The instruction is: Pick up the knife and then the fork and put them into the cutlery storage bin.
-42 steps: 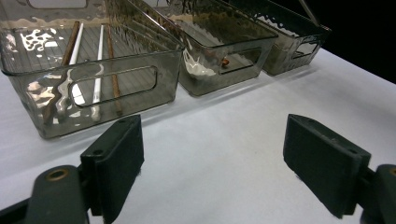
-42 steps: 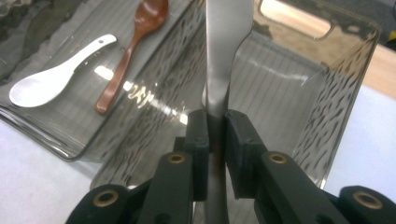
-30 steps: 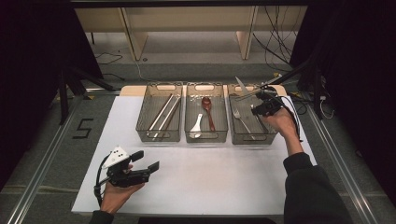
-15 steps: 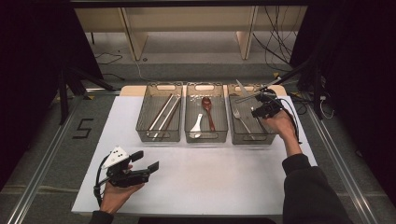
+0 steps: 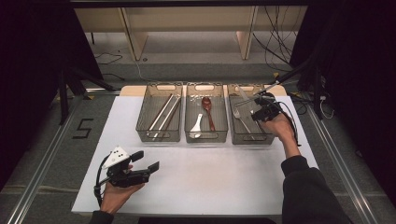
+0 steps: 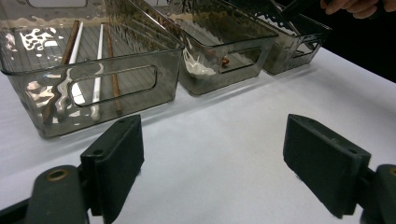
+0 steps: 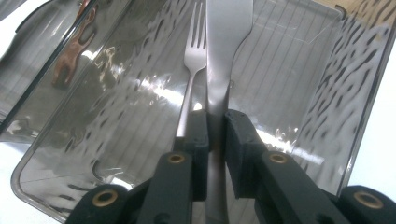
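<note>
Cutlery sort, right bin: the right claw [image 7: 215,140] is pinched onto the flat handle of a steel utensil [image 7: 228,42], which juts forward from the pads over the right-hand smoked-plastic bin [image 5: 233,128]; the working end runs out of the top of the right gripper view, so knife or spatula cannot be told apart. A steel fork [image 7: 192,51] lies on the ribbed bin floor just beside it, handle passing under the left pad. Judged handling: polished metal, rigid, light for its length, not fragile, but slick. The pads grip across the thin faces at the narrow neck, so the piece could pivot or slide if tilted steeply; a hold nearer the middle of the handle, kept close to level, would be steadier. The fork's closeness risks a snag or a double pick-up. The left claw [image 6: 224,177] is spread wide with nothing between its pads, resting low over the white table [image 5: 210,177], well apart from the bins. The left bin holds chopsticks [image 5: 163,112]; the middle bin holds a white spoon [image 5: 197,125] and a brown spoon [image 5: 207,109].
</note>
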